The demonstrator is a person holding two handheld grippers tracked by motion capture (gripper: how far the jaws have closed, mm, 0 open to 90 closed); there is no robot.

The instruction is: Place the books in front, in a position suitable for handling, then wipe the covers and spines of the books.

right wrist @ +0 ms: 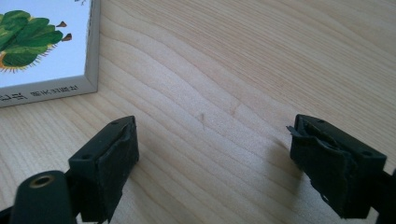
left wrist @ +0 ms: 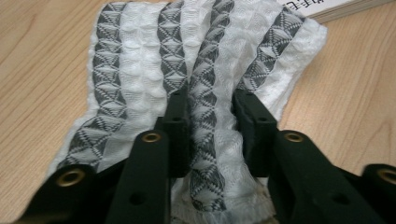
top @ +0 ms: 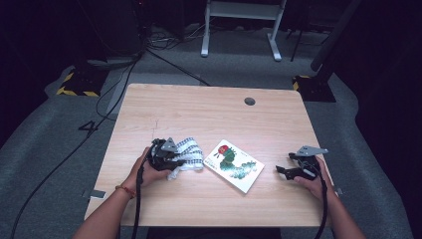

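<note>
Cloth [left wrist: 205, 60], white with 4 grey patterned stripes, lay bunched on the table [top: 199, 107] just left of the picture book [top: 234, 165], and the left gripper [left wrist: 212, 109] had its 2 jaws pinched onto a fold near the cloth's frayed end. Right gripper [right wrist: 212, 154] sat low over bare wood to the right of the book, jaws wide apart and holding nothing. Judged status: grasp made; cloth not yet lifted or spread, so nearly all handling remained.
</note>
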